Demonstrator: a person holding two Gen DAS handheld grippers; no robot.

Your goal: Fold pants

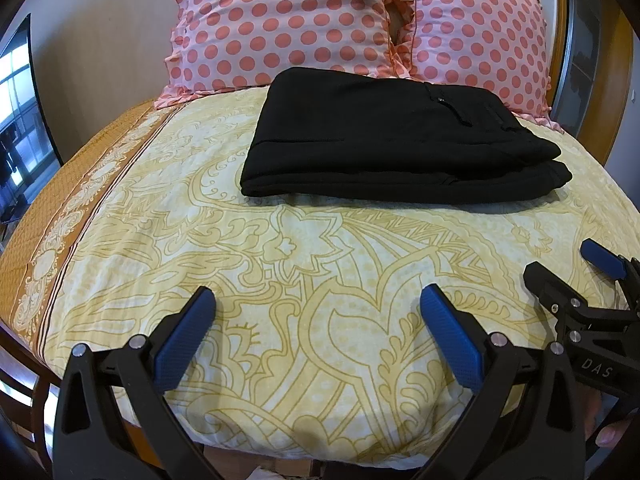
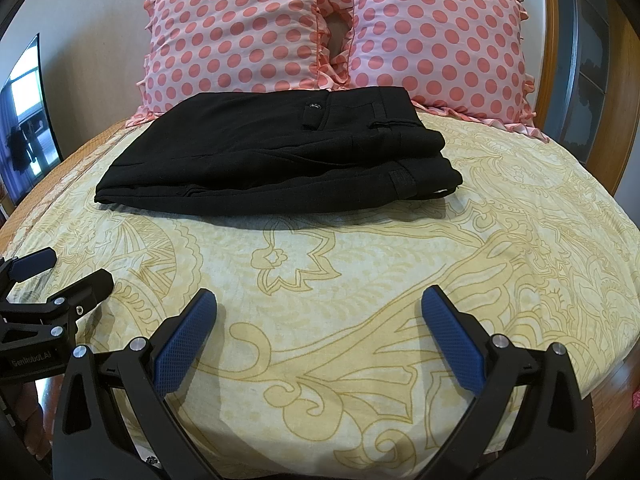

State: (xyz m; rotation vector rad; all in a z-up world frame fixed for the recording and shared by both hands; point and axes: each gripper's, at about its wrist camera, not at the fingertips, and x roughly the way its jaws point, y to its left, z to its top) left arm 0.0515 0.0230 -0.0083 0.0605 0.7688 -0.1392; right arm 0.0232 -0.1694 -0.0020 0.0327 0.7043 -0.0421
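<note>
Black pants (image 1: 396, 140) lie folded into a compact stack on the yellow patterned bed sheet (image 1: 280, 264), near the pillows. They also show in the right wrist view (image 2: 280, 156), with a buttoned back pocket and belt loops on top. My left gripper (image 1: 318, 300) is open and empty, low over the sheet near the bed's front edge, well short of the pants. My right gripper (image 2: 318, 300) is open and empty, beside it to the right. Each gripper appears at the other view's edge: the right gripper (image 1: 560, 264) and the left gripper (image 2: 78, 266).
Two pink polka-dot pillows (image 1: 280, 20) (image 2: 436, 40) lean against the wall behind the pants. A wooden bed frame (image 2: 624, 376) runs along the front and sides. A dark screen (image 1: 20, 120) stands at the left. Bare sheet lies between grippers and pants.
</note>
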